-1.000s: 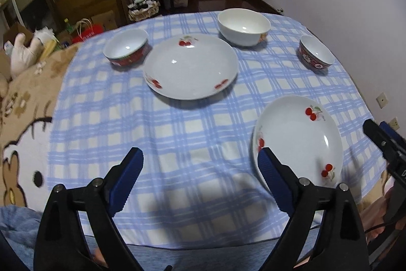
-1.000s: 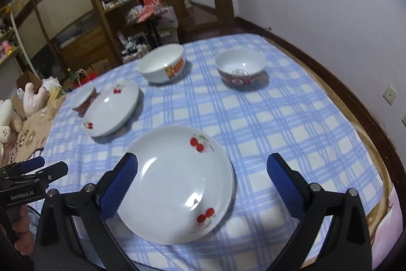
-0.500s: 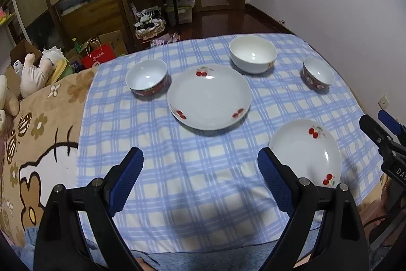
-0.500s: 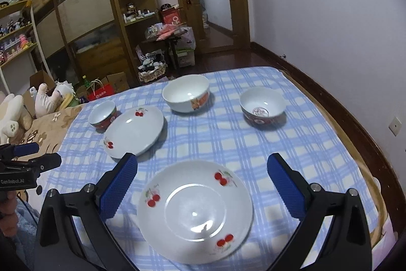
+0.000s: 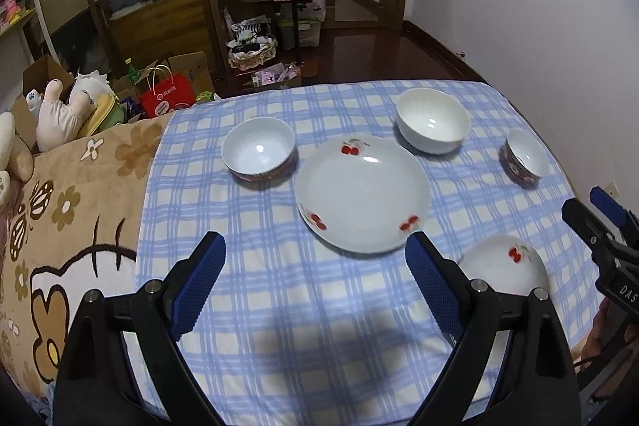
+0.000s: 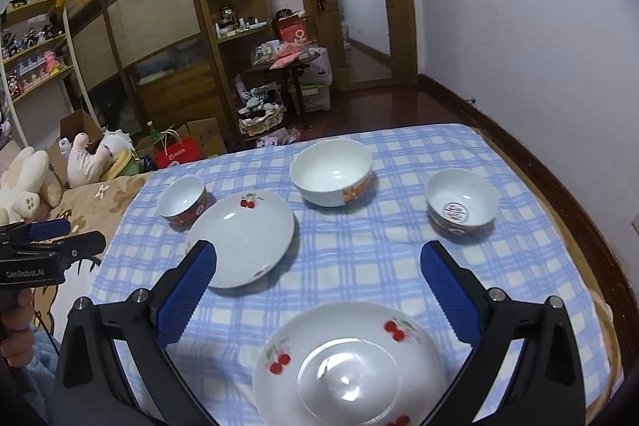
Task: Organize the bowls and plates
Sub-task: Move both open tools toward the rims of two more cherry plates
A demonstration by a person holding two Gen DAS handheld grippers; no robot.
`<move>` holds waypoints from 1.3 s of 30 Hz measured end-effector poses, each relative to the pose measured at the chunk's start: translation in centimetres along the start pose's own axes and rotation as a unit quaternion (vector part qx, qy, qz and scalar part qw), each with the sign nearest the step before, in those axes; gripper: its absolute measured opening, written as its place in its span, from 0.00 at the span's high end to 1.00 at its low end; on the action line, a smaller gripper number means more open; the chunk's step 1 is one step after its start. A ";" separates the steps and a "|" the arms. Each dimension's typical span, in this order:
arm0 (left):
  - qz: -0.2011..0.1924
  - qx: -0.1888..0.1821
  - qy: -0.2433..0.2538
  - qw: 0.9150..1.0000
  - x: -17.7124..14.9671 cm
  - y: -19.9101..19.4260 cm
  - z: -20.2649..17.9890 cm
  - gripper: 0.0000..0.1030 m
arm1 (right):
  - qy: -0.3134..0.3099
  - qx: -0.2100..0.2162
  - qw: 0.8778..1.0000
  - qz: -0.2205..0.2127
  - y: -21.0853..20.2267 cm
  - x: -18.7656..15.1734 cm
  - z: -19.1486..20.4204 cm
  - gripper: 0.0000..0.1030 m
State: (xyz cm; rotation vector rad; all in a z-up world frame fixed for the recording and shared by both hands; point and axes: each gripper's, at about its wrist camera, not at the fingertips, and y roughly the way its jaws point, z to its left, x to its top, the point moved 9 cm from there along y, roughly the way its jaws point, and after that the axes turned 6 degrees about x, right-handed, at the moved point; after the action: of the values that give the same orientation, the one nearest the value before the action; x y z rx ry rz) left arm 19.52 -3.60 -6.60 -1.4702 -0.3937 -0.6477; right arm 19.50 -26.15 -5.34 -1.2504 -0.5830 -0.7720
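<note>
Both grippers hang above the near edge of a surface covered by a blue checked cloth (image 5: 303,306); whether it is a bed or a desk under the cloth cannot be told. The left gripper (image 5: 315,286) has its blue-padded jaws spread wide with nothing between them, and the right gripper (image 6: 319,290) is spread just as wide and also holds nothing.

Nearest, on the right side, lies a cherry-print plate (image 6: 351,366), directly below the right gripper. Farther in, toward the middle, sits a second cherry plate (image 5: 362,193), well apart from the first. Just beside its far-left rim stands a small red-banded bowl (image 5: 259,154). Far of the middle plate, slightly right, stands a larger white bowl (image 5: 433,120). At the right edge of the cloth is another small red-patterned bowl (image 5: 525,162).

To the left, a brown cartoon blanket (image 5: 72,210) adjoins the cloth, with plush toys (image 5: 64,110) beyond it.
</note>
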 end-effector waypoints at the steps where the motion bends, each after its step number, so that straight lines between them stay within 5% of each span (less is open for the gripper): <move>1: 0.001 0.001 -0.002 1.000 0.3 0.4 0.2 0.12 | -0.001 0.002 1.000 0.002 0.6 0.1 0.2 0.00; 17: 0.038 -0.005 -0.024 0.999 3.3 10.1 1.2 0.12 | 0.005 0.013 0.999 0.036 10.0 2.5 1.0 0.00; 39: 0.109 -0.032 -0.039 0.993 0.5 19.8 1.1 0.12 | 0.052 0.025 0.991 0.121 21.2 -2.5 0.0 0.00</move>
State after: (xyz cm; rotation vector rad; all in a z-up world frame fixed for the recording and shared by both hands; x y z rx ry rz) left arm 32.35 -3.00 -21.77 -1.5769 -0.2687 -0.4334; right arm 34.58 -22.92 -20.14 -1.2012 -0.3561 -0.6098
